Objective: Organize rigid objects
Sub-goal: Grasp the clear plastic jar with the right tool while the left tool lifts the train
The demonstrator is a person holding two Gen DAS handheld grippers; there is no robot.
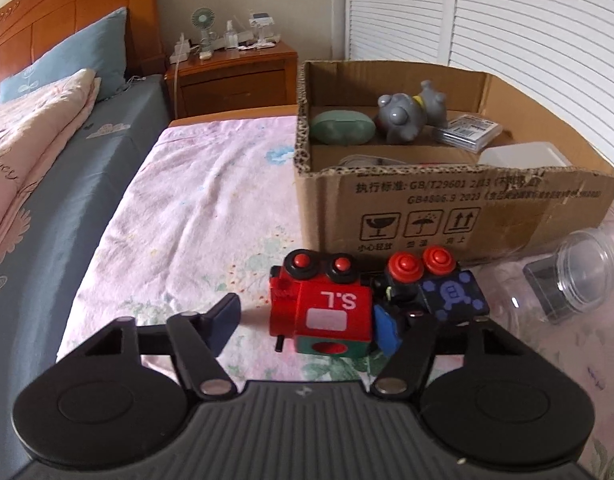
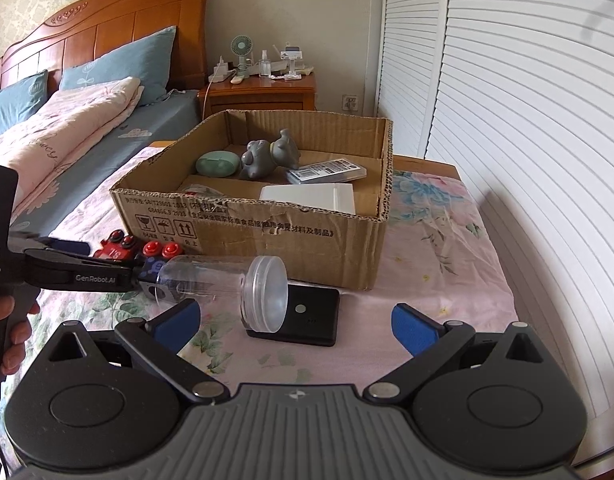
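Note:
A red toy train (image 1: pixel 321 308) lies on its side on the pink floral sheet, wheels up, coupled to a dark blue car (image 1: pixel 453 294). My left gripper (image 1: pixel 307 322) is open with the red engine between its fingers; the right pad (image 1: pixel 387 330) sits at the joint between engine and car. In the right wrist view the train (image 2: pixel 119 248) shows at the left beside the left gripper. My right gripper (image 2: pixel 295 326) is open and empty, just short of a clear plastic jar (image 2: pixel 227 284) lying on its side and a black flat device (image 2: pixel 303 316).
An open cardboard box (image 1: pixel 447 208) stands behind the train, holding a green case (image 1: pixel 342 127), a grey toy animal (image 1: pixel 411 116), a packaged card (image 1: pixel 467 132) and a white container (image 1: pixel 523 156). A bed lies to the left, a nightstand (image 2: pixel 263 88) behind, louvred doors to the right.

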